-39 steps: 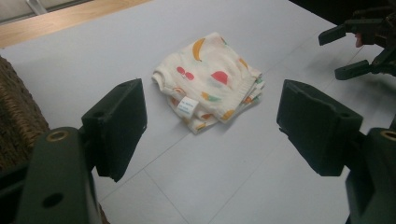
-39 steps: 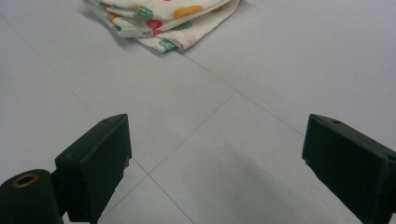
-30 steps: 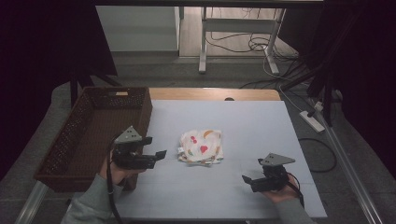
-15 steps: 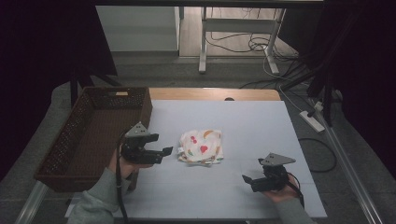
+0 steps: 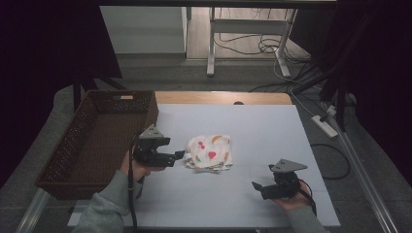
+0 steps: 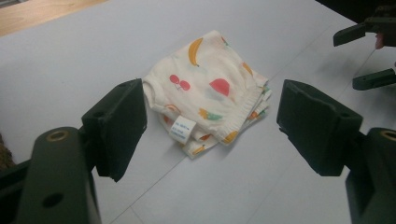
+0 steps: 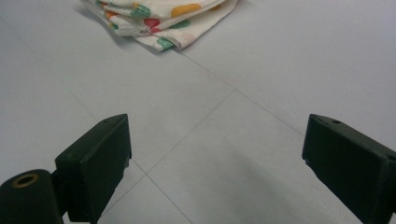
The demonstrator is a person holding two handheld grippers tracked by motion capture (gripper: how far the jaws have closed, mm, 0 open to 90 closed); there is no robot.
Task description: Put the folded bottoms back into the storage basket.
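- We see a folded white cloth printed with coloured fruit (image 5: 210, 152) lying near the middle of the pale grey table mat (image 5: 252, 126).
- Our left gripper (image 5: 179, 155) sits just beside the cloth's left edge, its black jaws spread wide; in the left gripper view the cloth (image 6: 208, 91) lies between and beyond them, untouched.
- Our right gripper (image 5: 256, 186) hangs well apart from the cloth, near the front right, jaws likewise wide apart and empty.
- A dark brown woven basket (image 5: 73, 145) stands at the table's left.
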